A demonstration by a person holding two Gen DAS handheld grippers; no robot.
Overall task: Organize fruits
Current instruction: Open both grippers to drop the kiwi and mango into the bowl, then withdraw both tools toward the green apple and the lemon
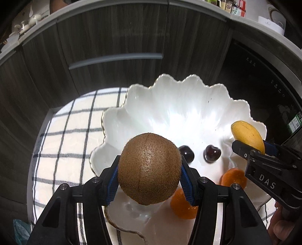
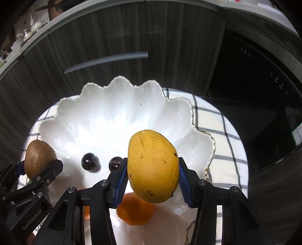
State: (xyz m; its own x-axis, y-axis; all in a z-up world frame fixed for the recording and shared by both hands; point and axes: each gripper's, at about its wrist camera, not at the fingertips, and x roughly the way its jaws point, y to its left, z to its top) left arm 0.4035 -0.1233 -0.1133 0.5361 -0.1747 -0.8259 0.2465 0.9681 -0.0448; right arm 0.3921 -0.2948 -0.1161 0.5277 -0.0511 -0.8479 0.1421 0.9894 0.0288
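My left gripper (image 1: 149, 177) is shut on a brown kiwi (image 1: 149, 169) and holds it above the near left part of a white scalloped bowl (image 1: 151, 105). My right gripper (image 2: 152, 175) is shut on a yellow mango (image 2: 152, 165) and holds it above the bowl (image 2: 113, 105). In the bowl lie two dark cherries (image 1: 212, 153) (image 1: 186, 153) and two orange fruits (image 1: 234, 178) (image 1: 182, 205). The right wrist view shows the cherries (image 2: 90, 162) (image 2: 115, 163), one orange fruit (image 2: 135, 211), the kiwi (image 2: 38, 159) and the left gripper (image 2: 40, 169) at left. The mango (image 1: 247, 136) and right gripper (image 1: 254, 148) show at the left wrist view's right.
The bowl stands on a white cloth with a dark grid pattern (image 1: 66, 135) (image 2: 222, 135). Dark wood cabinet fronts with a grey handle (image 1: 115, 60) rise behind. A black appliance (image 1: 264, 90) stands at the right. A cluttered counter top (image 1: 236, 9) runs above.
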